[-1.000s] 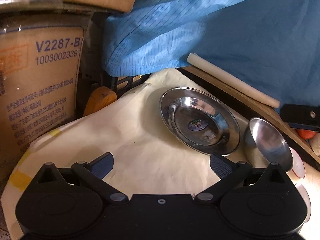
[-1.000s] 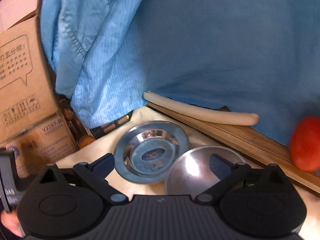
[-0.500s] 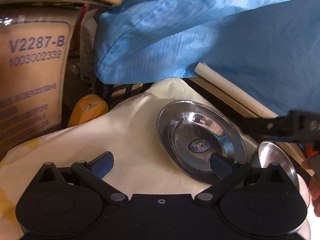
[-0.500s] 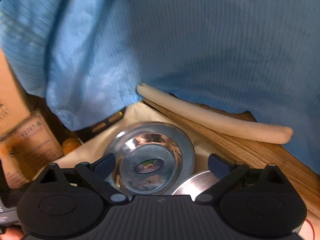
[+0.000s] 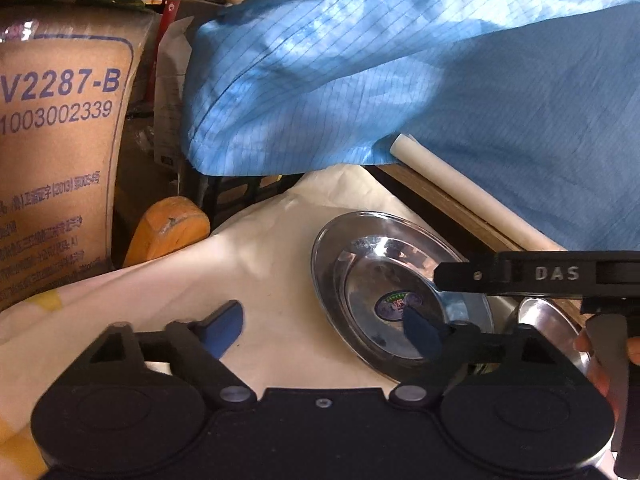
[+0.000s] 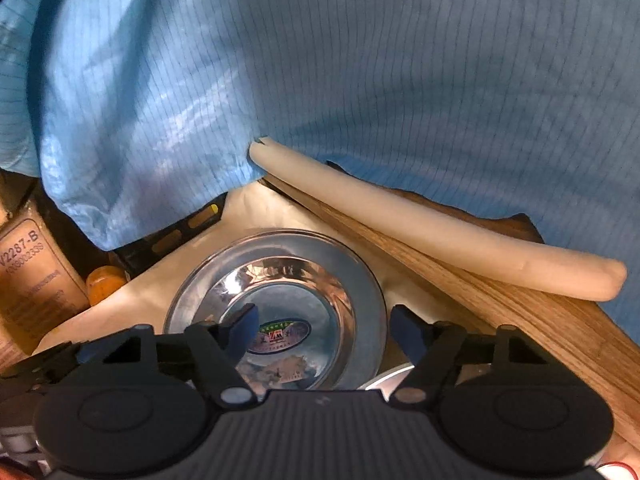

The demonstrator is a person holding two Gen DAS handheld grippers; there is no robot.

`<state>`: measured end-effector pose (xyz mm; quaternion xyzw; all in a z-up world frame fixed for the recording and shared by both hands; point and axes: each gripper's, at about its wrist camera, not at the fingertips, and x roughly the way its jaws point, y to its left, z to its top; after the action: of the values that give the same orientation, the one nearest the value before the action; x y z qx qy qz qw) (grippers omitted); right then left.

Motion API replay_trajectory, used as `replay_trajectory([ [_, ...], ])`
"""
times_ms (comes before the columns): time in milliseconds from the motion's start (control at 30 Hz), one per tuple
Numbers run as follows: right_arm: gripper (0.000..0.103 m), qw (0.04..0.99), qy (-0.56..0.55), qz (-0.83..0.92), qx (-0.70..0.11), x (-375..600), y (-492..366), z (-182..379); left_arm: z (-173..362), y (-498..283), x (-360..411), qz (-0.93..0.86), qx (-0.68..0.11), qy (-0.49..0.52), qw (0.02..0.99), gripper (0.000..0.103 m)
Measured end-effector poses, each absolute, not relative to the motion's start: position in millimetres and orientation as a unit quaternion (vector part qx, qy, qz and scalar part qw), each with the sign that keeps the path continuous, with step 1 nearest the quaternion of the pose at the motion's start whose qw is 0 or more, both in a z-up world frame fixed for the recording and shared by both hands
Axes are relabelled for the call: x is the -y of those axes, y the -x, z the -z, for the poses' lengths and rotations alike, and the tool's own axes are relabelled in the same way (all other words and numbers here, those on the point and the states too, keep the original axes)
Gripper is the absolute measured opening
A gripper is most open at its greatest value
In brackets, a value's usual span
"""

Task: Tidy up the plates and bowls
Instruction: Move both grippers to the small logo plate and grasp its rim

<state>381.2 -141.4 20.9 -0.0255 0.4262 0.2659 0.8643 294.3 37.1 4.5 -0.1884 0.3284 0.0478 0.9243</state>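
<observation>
Right gripper (image 6: 320, 330) sat closest, jaws just narrowing yet parted, straddling the near right rim of the steel plate (image 6: 280, 268) on the cream-covered counter (image 5: 260, 264); left gripper (image 5: 324, 328), also narrowing and empty, had the plate ahead to its right, bowl (image 5: 548, 320) beyond

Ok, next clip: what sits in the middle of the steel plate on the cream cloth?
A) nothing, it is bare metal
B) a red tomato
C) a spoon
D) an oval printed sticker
D: in the right wrist view an oval printed sticker lies at the centre of the steel plate, and the left wrist view shows the same label there, partly behind a claw finger.
</observation>
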Motion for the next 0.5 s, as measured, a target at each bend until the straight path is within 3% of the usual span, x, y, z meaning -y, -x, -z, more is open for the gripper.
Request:
replay_trajectory([
  [233,0.063,0.866,0.057,-0.245,-0.432,133.6,-384.8,-18.5,-3.1,-297.6,-37.2,-0.033,-0.331,0.199,0.922,0.055],
  [400,0.061,0.863,0.094,-0.226,-0.442,123.4,-386.1,-16.8,-0.7,-300.4,-35.1,-0.023,-0.337,0.197,0.92,0.037],
  [500,0.049,0.862,0.099,-0.217,-0.446,121.9,-387.4,-14.5,0.5,-300.3,-35.7,-0.02,-0.338,0.198,0.92,0.027],
])
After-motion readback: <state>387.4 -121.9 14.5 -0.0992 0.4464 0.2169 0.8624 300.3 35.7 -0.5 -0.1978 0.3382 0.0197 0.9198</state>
